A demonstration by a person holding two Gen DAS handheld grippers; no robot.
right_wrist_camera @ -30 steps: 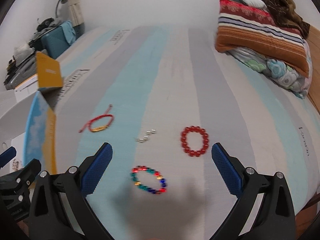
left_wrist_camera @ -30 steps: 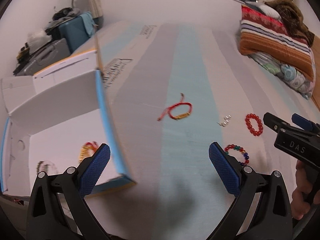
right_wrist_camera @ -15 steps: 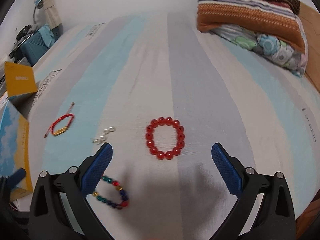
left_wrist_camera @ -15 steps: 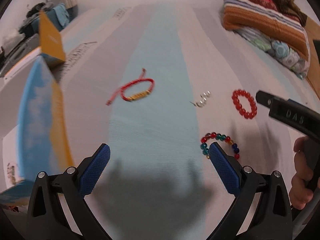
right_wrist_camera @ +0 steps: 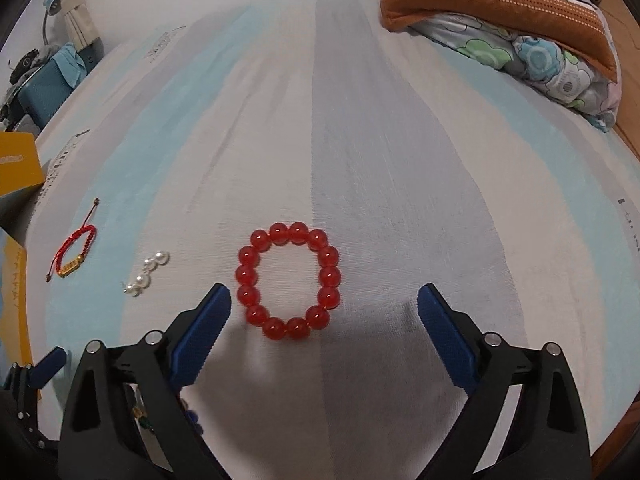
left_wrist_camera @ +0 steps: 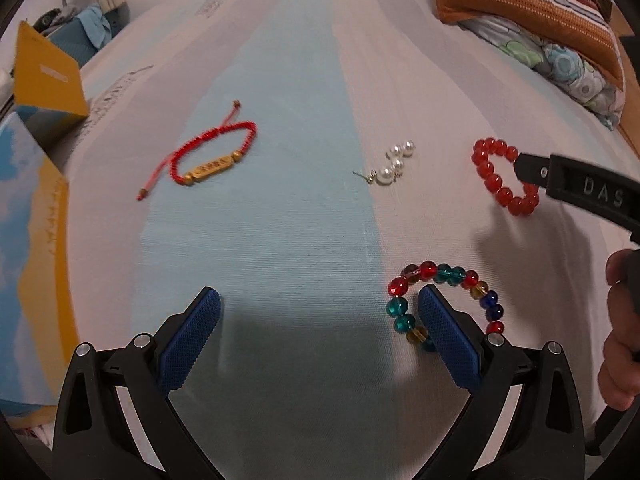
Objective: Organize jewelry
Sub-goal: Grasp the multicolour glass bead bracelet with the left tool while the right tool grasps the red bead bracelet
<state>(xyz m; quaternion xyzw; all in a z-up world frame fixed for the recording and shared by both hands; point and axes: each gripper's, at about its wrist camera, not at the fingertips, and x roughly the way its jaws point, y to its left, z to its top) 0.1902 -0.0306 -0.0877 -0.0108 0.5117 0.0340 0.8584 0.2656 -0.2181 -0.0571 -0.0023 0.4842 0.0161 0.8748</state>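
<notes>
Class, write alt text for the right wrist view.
An open right gripper hovers over a red bead bracelet on a striped bedsheet. Pearl earrings and a red cord bracelet lie to its left.

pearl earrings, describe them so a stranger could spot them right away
On the striped bedsheet, look between the red cord bracelet and the red bead bracelet. The pearl earrings lie there: a small white cluster, not a loop.

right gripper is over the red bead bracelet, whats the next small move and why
Probably lower the right gripper straight down and close on the red bead bracelet. Its jaws stand open, and the bracelet lies flat on the striped bedsheet just ahead of the gap between them, apart from the pearl earrings.
</notes>
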